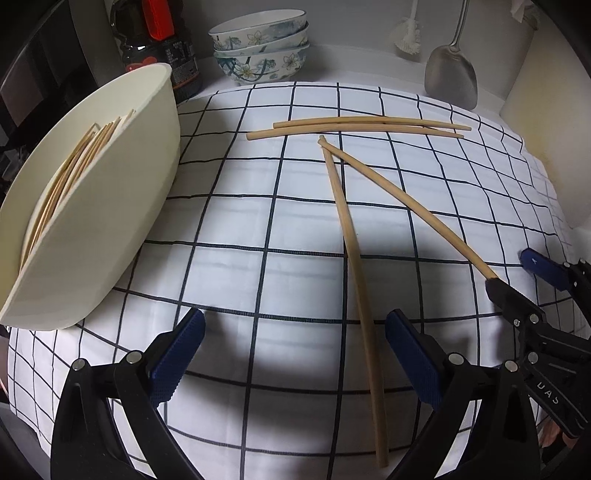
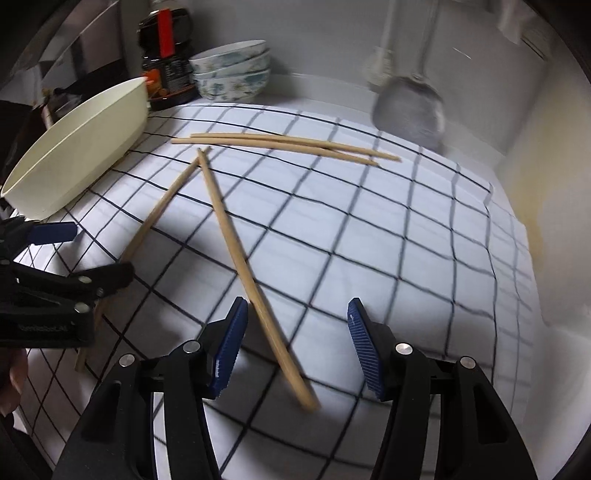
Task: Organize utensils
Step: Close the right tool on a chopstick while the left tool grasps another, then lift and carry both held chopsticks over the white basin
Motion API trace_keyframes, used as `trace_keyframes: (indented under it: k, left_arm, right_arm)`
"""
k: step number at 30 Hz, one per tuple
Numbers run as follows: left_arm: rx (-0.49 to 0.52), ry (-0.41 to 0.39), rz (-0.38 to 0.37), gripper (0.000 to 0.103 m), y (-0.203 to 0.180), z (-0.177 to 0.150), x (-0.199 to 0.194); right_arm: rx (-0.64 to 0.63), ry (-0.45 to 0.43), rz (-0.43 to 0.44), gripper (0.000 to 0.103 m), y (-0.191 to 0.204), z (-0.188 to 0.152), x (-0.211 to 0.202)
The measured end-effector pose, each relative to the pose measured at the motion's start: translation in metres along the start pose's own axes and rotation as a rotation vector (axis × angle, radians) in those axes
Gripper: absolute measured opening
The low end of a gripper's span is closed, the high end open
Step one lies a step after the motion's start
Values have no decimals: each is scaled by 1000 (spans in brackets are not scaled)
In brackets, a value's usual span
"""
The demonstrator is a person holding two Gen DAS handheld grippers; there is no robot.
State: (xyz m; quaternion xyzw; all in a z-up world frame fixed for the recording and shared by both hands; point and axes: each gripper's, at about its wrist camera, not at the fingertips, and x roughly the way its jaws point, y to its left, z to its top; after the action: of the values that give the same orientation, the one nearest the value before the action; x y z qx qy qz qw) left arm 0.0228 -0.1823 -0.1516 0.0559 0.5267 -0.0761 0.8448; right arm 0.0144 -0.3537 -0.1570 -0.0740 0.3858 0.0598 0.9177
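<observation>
Several wooden chopsticks lie on a white checked cloth (image 1: 236,229). A far pair (image 1: 354,125) lies crosswise. Two nearer ones meet at their far tips: one (image 1: 354,251) runs toward my left gripper, the other (image 1: 413,206) toward my right gripper. My left gripper (image 1: 295,350) is open just above the cloth, the near chopstick beside its right pad. My right gripper (image 2: 295,343) is open, and a chopstick (image 2: 255,280) lies on the cloth between its pads (image 2: 231,343), untouched. A cream bowl (image 1: 110,206) at left holds several chopsticks (image 1: 70,173).
Stacked floral bowls (image 1: 262,44) and a dark sauce bottle (image 1: 162,48) stand at the back. A metal spatula (image 1: 450,70) and a brush (image 1: 406,33) hang on the back wall. A pale wall (image 1: 546,110) stands at the right past the cloth's edge.
</observation>
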Motion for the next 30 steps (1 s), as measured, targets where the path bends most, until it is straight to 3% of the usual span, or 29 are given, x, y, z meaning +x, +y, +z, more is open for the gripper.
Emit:
trace_keyframes:
  k: [4,7,9,11,13,15,23,30]
  left_arm:
    - [10,-22,1,93,-5,2,1]
    - [13,-41,-20,80,-8,2,-2]
    - [32,-56,-32,64,-12,2,-5]
    - [45,-63,-43,50,-15,3,-7]
    - [49,-67,-49,33,-16,4,-8]
    - [56,-62,-53,9,-16,4,-8]
    - [68,-39,-68,8,-8,1,-20]
    - [88,-123,-63,8,11,6,-78]
  right_arm:
    - [-19,-3,49,52,-2,7,5]
    - [-46,0,90,36,2,10,7]
    - [-83,-4,101,20,9,10,6]
    - [-94,-9,97,11,14,9,6]
    - [-100,-13,82,8,17,8,5]
    - [-82,-17,77,6,18,7,5]
    - [80,-30,87,6,9,-3,-10]
    - [179,-100,99,6,6,1,-49]
